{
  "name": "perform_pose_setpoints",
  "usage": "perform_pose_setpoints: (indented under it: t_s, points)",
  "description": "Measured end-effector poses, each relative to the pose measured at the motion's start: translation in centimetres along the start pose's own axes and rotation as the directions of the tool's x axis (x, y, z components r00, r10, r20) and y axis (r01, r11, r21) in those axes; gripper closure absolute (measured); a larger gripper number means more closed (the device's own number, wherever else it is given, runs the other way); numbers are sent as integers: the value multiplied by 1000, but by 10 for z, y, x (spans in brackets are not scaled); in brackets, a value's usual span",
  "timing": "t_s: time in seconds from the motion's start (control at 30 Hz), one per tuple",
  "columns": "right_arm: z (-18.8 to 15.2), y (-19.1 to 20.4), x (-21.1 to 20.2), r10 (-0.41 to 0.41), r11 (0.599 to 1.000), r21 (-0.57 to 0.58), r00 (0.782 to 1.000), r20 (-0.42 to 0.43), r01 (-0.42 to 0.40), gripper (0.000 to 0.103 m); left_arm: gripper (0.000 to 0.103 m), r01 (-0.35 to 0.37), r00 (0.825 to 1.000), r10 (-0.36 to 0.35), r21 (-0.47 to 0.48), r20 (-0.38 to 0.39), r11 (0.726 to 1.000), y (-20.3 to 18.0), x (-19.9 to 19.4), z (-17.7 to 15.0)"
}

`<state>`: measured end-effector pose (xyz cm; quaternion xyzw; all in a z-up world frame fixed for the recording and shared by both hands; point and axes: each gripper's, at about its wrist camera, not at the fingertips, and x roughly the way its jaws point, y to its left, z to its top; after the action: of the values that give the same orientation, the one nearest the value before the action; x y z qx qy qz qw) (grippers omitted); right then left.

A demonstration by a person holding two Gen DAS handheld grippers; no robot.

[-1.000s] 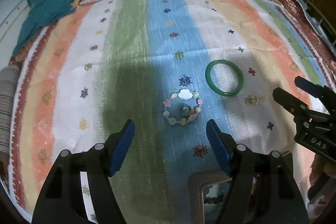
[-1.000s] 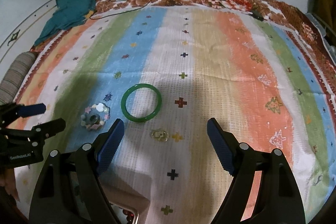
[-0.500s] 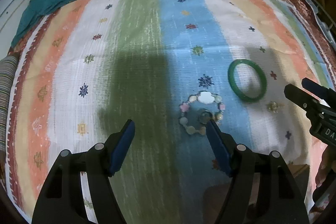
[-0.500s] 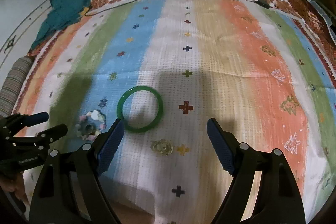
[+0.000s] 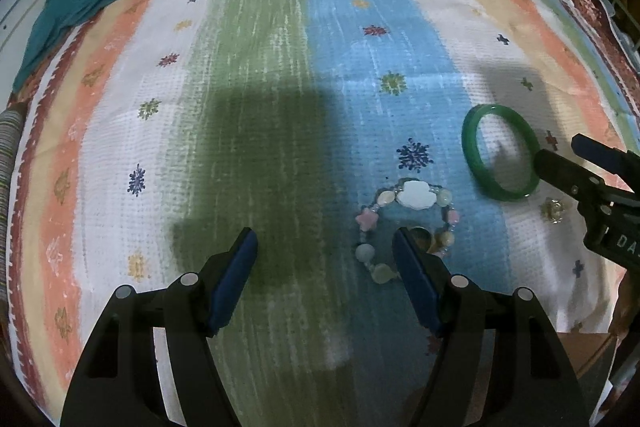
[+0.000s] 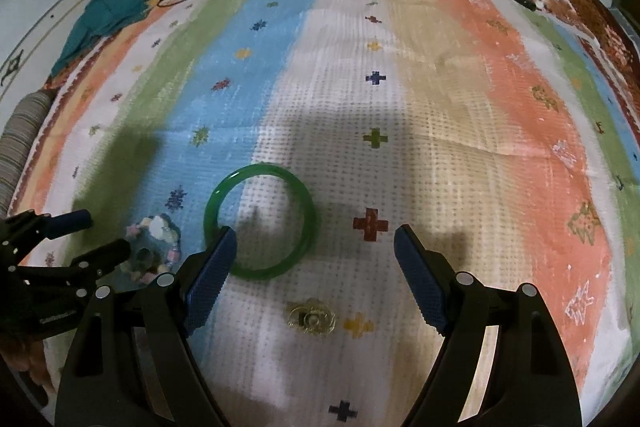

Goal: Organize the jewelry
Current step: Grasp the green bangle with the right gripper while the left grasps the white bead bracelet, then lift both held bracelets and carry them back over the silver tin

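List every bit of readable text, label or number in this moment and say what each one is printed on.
"DA": white letters on the right gripper body in the left wrist view, cut off by the frame edge.
Small white print on the left gripper body in the right wrist view: too small and blurred to read.
Nothing legible on the green bangle, bead bracelet, gold piece or striped cloth.

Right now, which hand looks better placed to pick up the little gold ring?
Right. The small gold ring lies between the open right tool fingers; the left tool is beside the pastel beaded bracelet.
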<state>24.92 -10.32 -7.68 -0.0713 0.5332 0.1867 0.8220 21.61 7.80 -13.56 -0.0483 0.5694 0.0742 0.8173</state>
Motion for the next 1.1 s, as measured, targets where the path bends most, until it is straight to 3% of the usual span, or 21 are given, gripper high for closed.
perform_pose_setpoints:
  t_s: [0.37,0.43,0.53,0.6,0.67,0.7,0.93,1.1]
  points:
    - [-2,-4,16,-19,1000,-12,999,-34,18,22,35,-39,999,39,31,-3,999,-2,11,-2]
    - [-3,-4,16,-23,1000,-21,999,-34,22,23,40,-45,999,45,39,2,998,-3,12,-3]
    - [-3,-7,16,-37,999,-18,999,-24,37,46,55,-40,999,39,49,11,998,-5,10,-4]
    - [-3,-10,16,-10,1000,-10,1000,-29,10,58,74,-35,999,34,54,17,998,-5,10,-5]
    - [-3,-11,15,11,1000,-8,999,-35,-11,87,89,-34,999,32,64,18,997,-6,10,-7]
    - [-3,-12,15,29,1000,-2,999,-41,-29,92,93,-37,999,36,71,18,997,-7,10,-7]
    - [-7,-5,8,24,999,-29,1000,-4,-24,95,93,-33,999,32,79,21,996,-10,2,-8]
    - [-6,1,-12,3,999,-44,999,46,0,95,93,-8,998,3,76,69,997,-12,-20,-5]
